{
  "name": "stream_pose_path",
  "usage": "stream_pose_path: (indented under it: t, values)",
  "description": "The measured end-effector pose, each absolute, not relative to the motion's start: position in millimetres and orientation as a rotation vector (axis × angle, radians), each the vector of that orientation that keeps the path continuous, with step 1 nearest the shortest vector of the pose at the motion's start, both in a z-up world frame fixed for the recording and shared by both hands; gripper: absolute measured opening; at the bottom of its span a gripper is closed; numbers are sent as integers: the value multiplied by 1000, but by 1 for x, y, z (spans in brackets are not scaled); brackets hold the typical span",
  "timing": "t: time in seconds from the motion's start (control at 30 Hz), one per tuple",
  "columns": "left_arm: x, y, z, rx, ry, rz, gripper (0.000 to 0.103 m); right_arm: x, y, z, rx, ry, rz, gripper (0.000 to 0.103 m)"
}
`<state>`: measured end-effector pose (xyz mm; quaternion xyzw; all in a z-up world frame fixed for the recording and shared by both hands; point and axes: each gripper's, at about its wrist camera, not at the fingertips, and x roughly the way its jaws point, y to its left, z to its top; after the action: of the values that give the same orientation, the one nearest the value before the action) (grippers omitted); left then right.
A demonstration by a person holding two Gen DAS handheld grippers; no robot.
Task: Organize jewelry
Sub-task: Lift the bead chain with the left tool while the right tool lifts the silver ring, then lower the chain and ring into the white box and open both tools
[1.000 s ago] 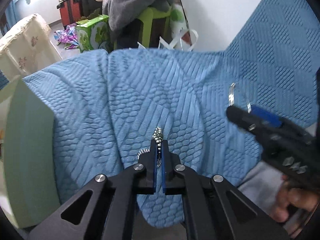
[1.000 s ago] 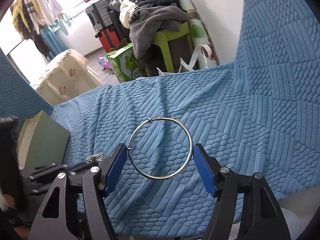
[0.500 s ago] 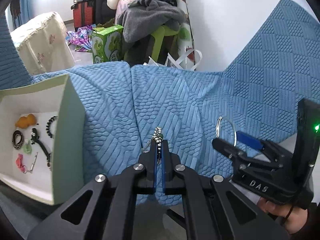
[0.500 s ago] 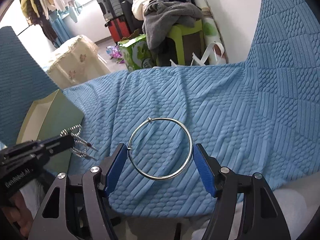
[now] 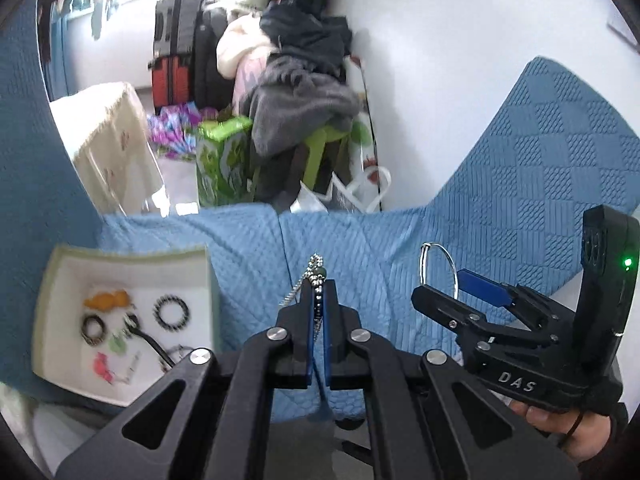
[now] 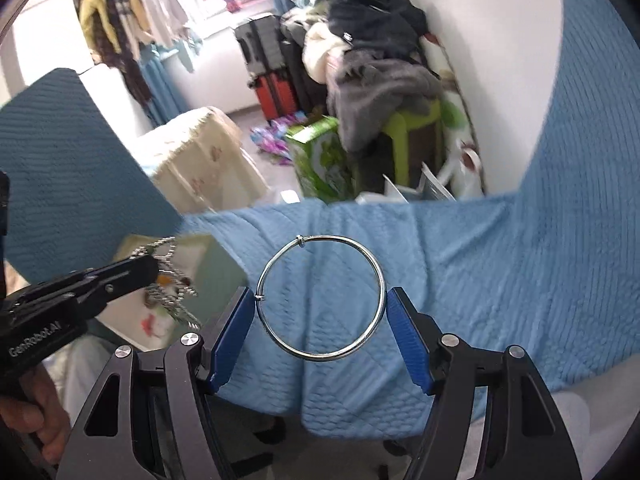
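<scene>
- Our left tongs (image 5: 319,292) are clamped tight on a silver bead chain (image 5: 308,280), its loose loops sticking out past the blue pads; from the right wrist view the same chain dangles in a bunch off the black tip.
- Our right tongs (image 6: 320,304) stand wide, yet they are gripping — a thin silver bangle (image 6: 320,298) spans the gap, its rim pressed by both blue pads (image 6: 234,332) on either side. A small clasp sits at the top left of the ring.
- Both tongs are held up in the air above a blue quilted sofa cover (image 5: 380,248), side by side, the right one just to the right of the left in the left wrist view. A green light glows on the right tool's upright back.
- A hand (image 5: 568,428) grips the right tool's handle at the lower right of that view; another hand (image 6: 32,420) holds the left tool at the lower left of the right wrist view.
- Down to the left sits an open pale green box (image 5: 212,280) with a white inside, resting at the edge of the sofa cover. In it lie a black bead bracelet (image 5: 171,311), a dark braided ring, an orange piece, a pink piece and a few small bits too blurred to name.
- Beyond the sofa edge — a green stool (image 5: 320,148) heaped with grey and dark clothes, a green carton (image 5: 220,160), suitcases against the far wall.
</scene>
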<state>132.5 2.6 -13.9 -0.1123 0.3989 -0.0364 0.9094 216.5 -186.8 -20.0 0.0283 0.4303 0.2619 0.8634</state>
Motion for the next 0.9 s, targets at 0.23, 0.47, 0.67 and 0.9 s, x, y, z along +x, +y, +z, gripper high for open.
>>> stream_pose_path:
  t: [0.23,0.47,0.67,0.9]
  values:
    - [122,27,25,-197,727,-58,3,220,-165,32,62,807,582,66]
    - [107,55,46,-182,667,-18,3,219,-136,63,37,732,605,67]
    - [99,96,42,-203,658,32,3,215,-96,62,30,719,658,67]
    - [96,137,3,-244,730,97,3,212,-38,27,-2,799,734,67]
